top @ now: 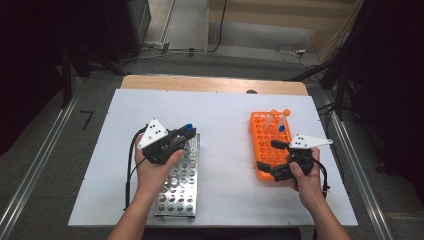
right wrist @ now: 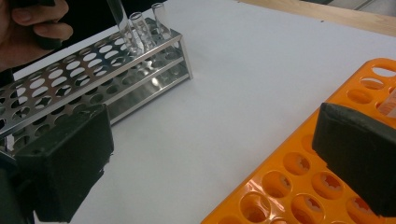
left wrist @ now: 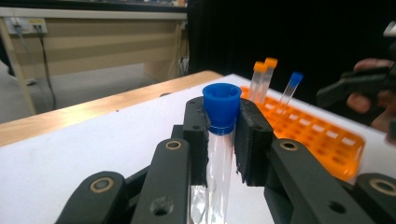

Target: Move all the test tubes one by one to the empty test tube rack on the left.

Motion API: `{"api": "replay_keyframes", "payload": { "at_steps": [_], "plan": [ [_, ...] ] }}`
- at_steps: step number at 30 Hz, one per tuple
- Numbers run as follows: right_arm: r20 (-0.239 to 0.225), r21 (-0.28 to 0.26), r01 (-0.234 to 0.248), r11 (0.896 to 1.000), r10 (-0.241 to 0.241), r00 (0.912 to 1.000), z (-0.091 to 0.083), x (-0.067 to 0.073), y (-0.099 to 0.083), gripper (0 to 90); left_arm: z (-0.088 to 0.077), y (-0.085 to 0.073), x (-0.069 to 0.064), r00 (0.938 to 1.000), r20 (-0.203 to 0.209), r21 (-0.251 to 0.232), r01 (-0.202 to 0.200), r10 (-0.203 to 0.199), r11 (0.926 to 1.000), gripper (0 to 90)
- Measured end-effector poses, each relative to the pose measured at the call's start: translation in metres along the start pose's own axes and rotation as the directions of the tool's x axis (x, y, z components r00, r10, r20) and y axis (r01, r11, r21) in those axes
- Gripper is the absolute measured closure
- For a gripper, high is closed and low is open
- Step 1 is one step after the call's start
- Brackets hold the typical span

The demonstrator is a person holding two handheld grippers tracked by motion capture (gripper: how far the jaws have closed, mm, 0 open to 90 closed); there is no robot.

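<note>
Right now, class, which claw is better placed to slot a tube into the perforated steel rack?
Left. The left claw already clamps the blue-capped clear tube above the steel rack; the right claw gapes empty.

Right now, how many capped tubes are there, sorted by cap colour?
Blue-capped tubes: 2
Orange-capped tubes: 2
Total: 4

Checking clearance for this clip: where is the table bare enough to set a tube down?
Bare white table lies between the metal rack and the orange rack, and across the far strip. Crowded: both racks' near ends, under the hands.
</note>
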State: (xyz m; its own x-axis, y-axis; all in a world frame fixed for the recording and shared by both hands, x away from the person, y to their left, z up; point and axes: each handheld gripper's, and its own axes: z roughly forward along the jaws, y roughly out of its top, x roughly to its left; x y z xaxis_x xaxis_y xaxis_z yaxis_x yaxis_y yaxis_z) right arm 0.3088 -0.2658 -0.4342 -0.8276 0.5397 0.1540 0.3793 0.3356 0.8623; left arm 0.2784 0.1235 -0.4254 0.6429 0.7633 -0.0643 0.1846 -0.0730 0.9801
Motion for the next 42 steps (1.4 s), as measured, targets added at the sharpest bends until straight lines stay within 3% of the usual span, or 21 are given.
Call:
{"api": "replay_keyframes", "payload": {
  "at_steps": [8, 14, 19, 27, 31, 36, 42],
  "plan": [
    [0.019, -0.007, -0.01, 1.0, 0.01, 0.9998, -0.004, -0.003, 0.0, 0.0, -0.003, 0.0, -0.005, 0.999, -0.027, 0.03, -0.036, 0.037, 0.9989, 76.6],
    [0.021, -0.006, -0.012, 1.0, 0.012, 0.9997, -0.004, -0.004, 0.0, 0.0, 0.0, -0.004, -0.006, 0.9986, -0.027, 0.089, -0.043, 0.045, 0.9951, 76.5],
    [0.026, -0.008, -0.014, 1.0, 0.014, 0.9996, -0.006, -0.005, -0.001, 0.0, 0.003, -0.007, -0.007, 0.9984, -0.026, 0.152, -0.046, 0.051, 0.9873, 76.4],
    [0.036, -0.01, -0.03, 1.0, 0.03, 0.9989, -0.008, -0.01, -0.001, 0.0, 0.003, -0.009, -0.005, 0.9999, -0.012, 0.209, -0.004, 0.007, 0.9778, 74.3],
    [0.038, -0.007, -0.033, 0.999, 0.033, 0.9987, -0.007, -0.012, -0.001, 0.0, 0.003, -0.009, -0.004, 0.9999, 0.001, 0.212, 0.011, -0.012, 0.9772, 67.9],
    [0.04, -0.002, -0.034, 0.999, 0.034, 0.9986, -0.006, -0.012, -0.001, 0.0, 0.0, -0.007, -0.003, 0.9988, 0.029, 0.188, 0.034, -0.04, 0.9815, 54.9],
    [0.048, -0.001, -0.038, 0.999, 0.038, 0.9981, -0.006, -0.014, -0.002, 0.0, -0.004, -0.003, -0.003, 0.9955, 0.062, 0.181, 0.059, -0.071, 0.9817, 24.6]
  ]
}}
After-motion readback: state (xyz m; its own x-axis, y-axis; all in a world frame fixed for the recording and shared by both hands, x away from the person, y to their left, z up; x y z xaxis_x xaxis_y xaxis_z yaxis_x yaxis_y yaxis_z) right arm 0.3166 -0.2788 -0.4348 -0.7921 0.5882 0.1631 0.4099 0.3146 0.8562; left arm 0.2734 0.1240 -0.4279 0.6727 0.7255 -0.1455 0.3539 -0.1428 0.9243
